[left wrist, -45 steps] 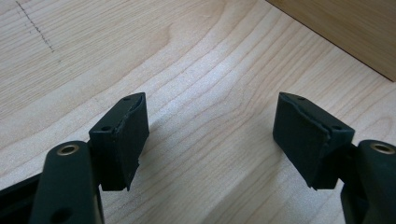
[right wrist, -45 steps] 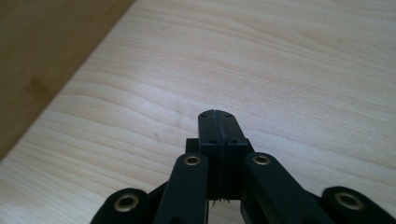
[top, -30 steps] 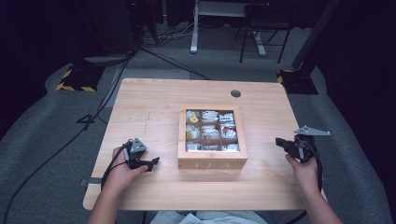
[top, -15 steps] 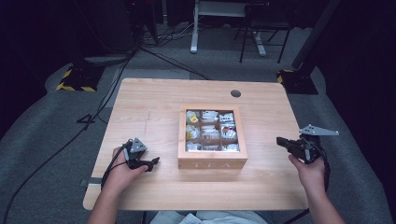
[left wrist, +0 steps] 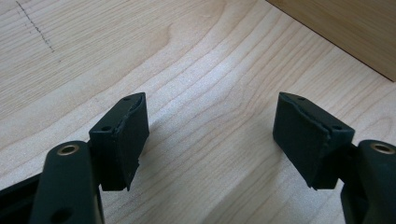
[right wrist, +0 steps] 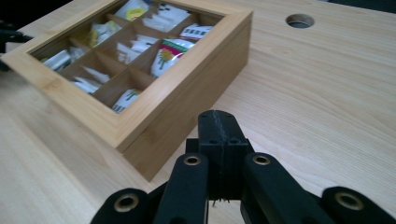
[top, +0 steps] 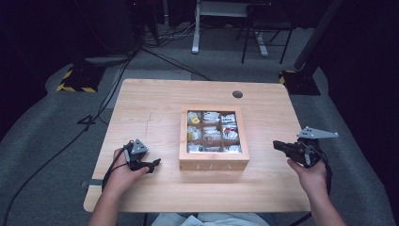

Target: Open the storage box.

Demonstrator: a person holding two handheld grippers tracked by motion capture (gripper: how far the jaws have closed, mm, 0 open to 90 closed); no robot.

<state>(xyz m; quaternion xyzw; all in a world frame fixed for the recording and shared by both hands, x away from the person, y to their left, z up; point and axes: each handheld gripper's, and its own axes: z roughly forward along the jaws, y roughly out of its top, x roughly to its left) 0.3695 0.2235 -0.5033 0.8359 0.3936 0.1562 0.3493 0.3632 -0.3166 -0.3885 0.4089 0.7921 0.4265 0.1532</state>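
At mid-worktop (top: 155, 108), a wooden tea box (top: 214, 164) of sachets, within reach of both hands. Left gripper (left wrist: 210, 135) beside it, jaws wide and empty, ready. Right gripper (right wrist: 219, 126) off its right side, jaws shut on nothing.

The left gripper (top: 151, 165) is a small black tool with a grey three-cornered plate (top: 139, 146) on top and a black cable (top: 112, 165) looping back from it past the wrist. In its own view each jaw ends in a thick black block with chipped, rough edges and small round holes in its top face, carried on a smooth black link with a brass-coloured rivet (left wrist: 68, 150). The right gripper (top: 277, 144) is also black, with a larger grey plate (top: 318, 133) on a short post. Its links (right wrist: 189, 186) show four brass-ringed pivots. Both forearms are bare, with no sleeves.
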